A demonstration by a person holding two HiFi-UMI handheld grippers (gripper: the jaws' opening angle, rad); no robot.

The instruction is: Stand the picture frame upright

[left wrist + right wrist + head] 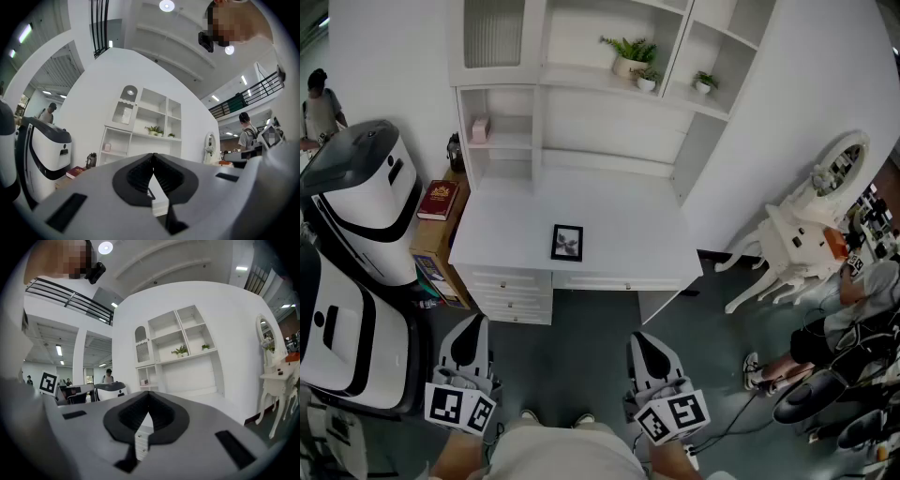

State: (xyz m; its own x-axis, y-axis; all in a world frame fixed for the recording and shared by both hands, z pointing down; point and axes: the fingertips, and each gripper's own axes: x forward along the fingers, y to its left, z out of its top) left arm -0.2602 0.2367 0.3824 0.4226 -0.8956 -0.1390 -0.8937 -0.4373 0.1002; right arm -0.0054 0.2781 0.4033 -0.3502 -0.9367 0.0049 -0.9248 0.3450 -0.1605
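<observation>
Where picture frame [567, 243] lies flat on desk [502, 230], long axis toward shelves [591, 89].

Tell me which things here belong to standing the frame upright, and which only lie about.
For the job: small black picture frame, flat on the white desk; left gripper; right gripper.
Just lying about: dark red book; green potted plants; white ornate dressing table.

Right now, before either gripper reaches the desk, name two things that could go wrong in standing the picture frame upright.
The picture frame lies flat near the front edge of the desk, so a push could slide it off. The left gripper and right gripper are both shut; unless they open, they may only nudge the frame.
</observation>
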